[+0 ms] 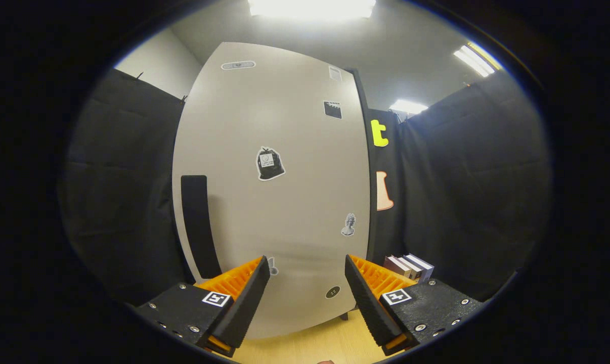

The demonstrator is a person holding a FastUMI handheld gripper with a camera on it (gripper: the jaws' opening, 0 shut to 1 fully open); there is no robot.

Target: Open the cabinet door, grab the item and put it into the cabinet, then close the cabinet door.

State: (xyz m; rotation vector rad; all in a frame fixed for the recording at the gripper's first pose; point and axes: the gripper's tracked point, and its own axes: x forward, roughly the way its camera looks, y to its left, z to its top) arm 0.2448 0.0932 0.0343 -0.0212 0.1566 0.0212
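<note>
closed cabinet door straight ahead, fingers spread and empty.

the pale cabinet door [279, 167] stands shut beyond the fingers, dotted with small stickers, with a dark vertical handle [200, 227] at its left edge, ahead and left of the left finger. the wooden worktop [310, 346] shows below it. a row of what look like books [410, 266] stands just beyond the right finger, right of the door. the gripper [307, 290] has its fingers wide apart, touching nothing.

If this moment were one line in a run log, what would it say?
phase: before opening | cabinet door: closed | handle: untouched, beyond the fingers | gripper: open, empty | books: beside cabinet
</note>
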